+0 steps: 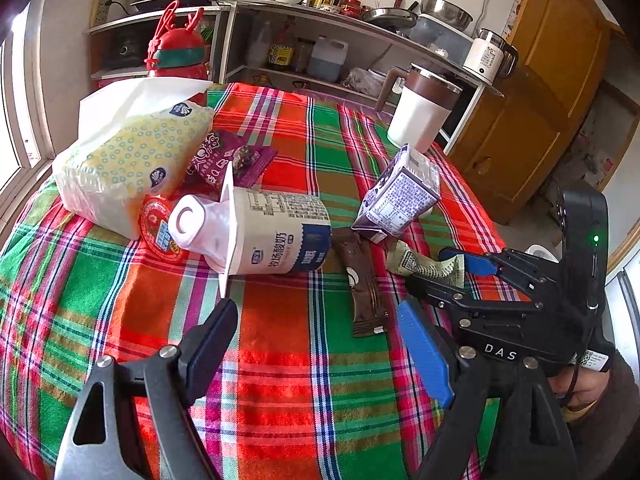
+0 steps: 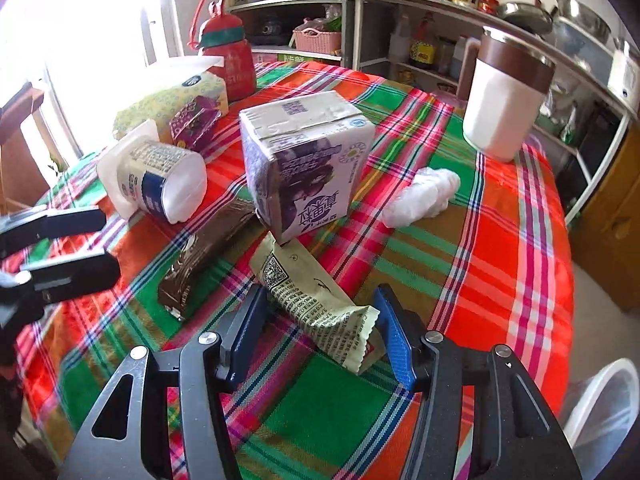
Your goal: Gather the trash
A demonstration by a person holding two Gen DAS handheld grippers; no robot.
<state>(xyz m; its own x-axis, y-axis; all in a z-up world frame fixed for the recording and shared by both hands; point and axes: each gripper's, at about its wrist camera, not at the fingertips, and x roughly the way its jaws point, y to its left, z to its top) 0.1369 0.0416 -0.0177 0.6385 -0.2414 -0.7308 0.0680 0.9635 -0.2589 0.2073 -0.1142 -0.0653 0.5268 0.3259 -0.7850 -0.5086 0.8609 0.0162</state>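
Note:
Trash lies on a plaid tablecloth (image 1: 304, 380). A pale green wrapper (image 2: 316, 304) lies flat between the fingers of my right gripper (image 2: 320, 328), which is open and straddles it without squeezing. In the left wrist view the same green wrapper (image 1: 428, 266) shows between the right gripper's (image 1: 444, 276) tips. My left gripper (image 1: 320, 344) is open and empty, just short of a white yogurt cup (image 1: 272, 236) lying on its side. A brown wrapper (image 1: 364, 292) and a purple milk carton (image 1: 400, 196) lie between the two grippers. The left gripper (image 2: 110, 242) enters the right wrist view from the left.
A tissue pack (image 1: 132, 160), a red bottle (image 1: 176, 52), a purple snack bag (image 1: 232, 160) and a red foil lid (image 1: 160, 228) crowd the far left. A white-and-brown mug (image 2: 504, 104) and crumpled white plastic (image 2: 424, 192) lie to the right. A white bin (image 2: 600, 408) stands beside the table.

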